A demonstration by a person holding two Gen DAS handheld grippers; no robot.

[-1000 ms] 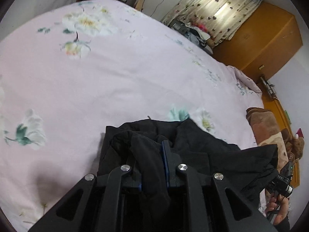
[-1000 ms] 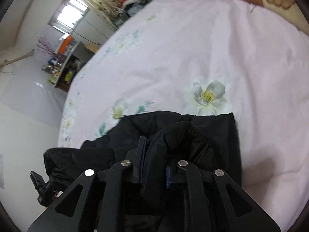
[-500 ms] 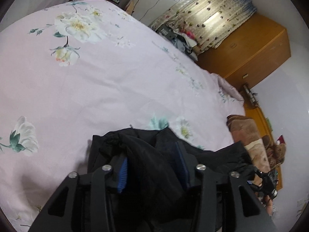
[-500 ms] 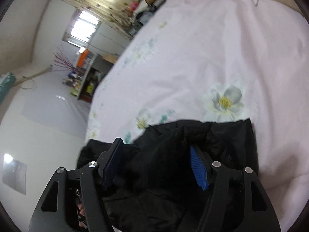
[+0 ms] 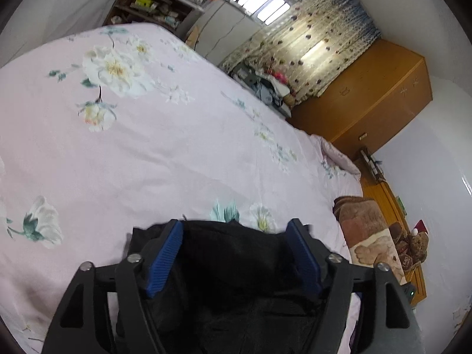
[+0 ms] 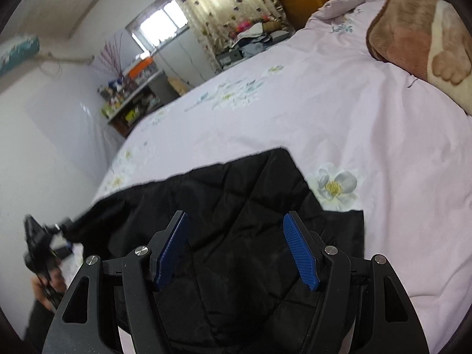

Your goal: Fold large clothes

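Note:
A black quilted garment [image 6: 236,206] lies folded on the pink flowered bed sheet [image 6: 339,112]. It also shows in the left wrist view [image 5: 236,268], bunched on the sheet [image 5: 147,147]. My left gripper [image 5: 234,233] is open just above the garment's far edge, holding nothing. My right gripper [image 6: 236,225] is open above the garment's flat top, holding nothing. The left gripper [image 6: 38,244] and the hand that holds it show at the far left of the right wrist view.
A brown blanket with a paw print [image 6: 419,38] lies at the bed's right end; it also shows in the left wrist view [image 5: 365,236]. A wooden wardrobe [image 5: 368,94], a cluttered shelf [image 5: 153,3] and a clothes pile [image 5: 265,85] stand beyond the bed.
Both grippers were shut on bunched black fabric one second ago. Both have opened wide, let the garment drop onto the bed, and lifted up away from it.

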